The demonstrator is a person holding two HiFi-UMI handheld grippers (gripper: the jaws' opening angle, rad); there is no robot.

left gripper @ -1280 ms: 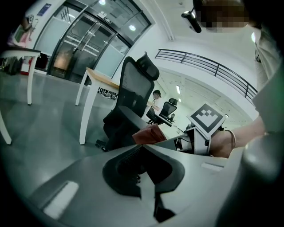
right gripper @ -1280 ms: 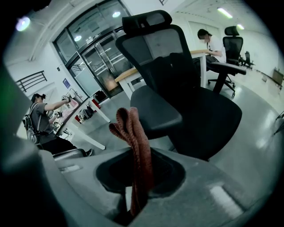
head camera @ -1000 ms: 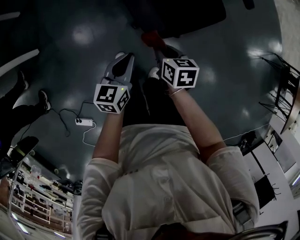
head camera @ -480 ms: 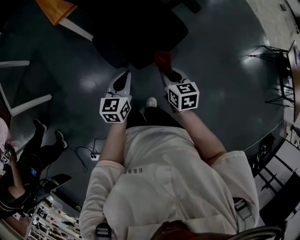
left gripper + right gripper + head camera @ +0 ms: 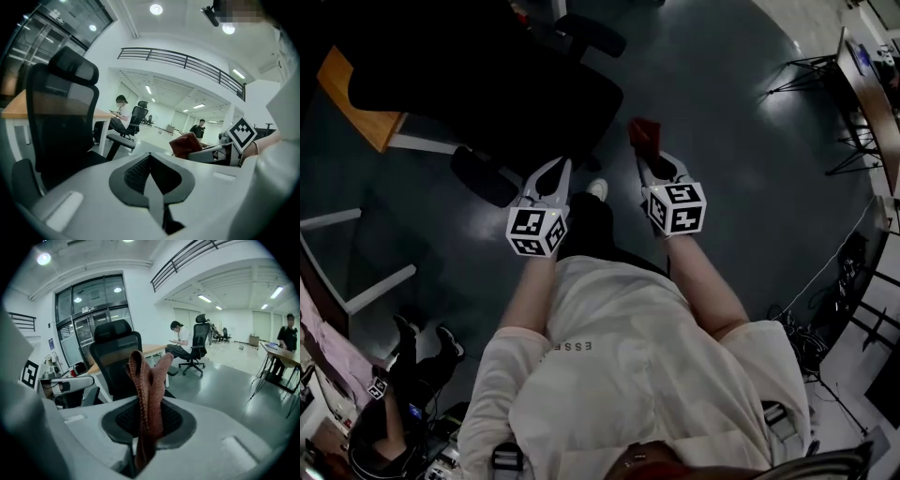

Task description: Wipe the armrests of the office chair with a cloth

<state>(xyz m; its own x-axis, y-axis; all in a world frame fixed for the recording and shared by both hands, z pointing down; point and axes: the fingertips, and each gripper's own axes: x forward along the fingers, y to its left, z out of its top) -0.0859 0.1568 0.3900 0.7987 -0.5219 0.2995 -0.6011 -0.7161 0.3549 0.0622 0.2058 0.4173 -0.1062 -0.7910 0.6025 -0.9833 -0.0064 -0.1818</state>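
Observation:
A black office chair (image 5: 516,94) stands in front of me at the upper left of the head view, with one armrest (image 5: 483,176) near my left gripper and the other armrest (image 5: 591,36) farther off. My left gripper (image 5: 555,171) is shut with nothing in it, just right of the near armrest and apart from it. My right gripper (image 5: 649,159) is shut on a reddish-brown cloth (image 5: 643,134) that sticks out past its tips. In the right gripper view the cloth (image 5: 147,390) stands up between the jaws, with the chair (image 5: 117,362) behind it.
A wooden desk top (image 5: 361,103) on white legs (image 5: 356,272) stands left of the chair. Tripod stands (image 5: 811,66) and cables are at the right. A person sits on the floor at the lower left (image 5: 394,375). Another seated person (image 5: 180,341) is in the far room.
The chair has come further into the head view, down and left toward the grippers. Both grippers have kept their places relative to my body, the cloth still held.

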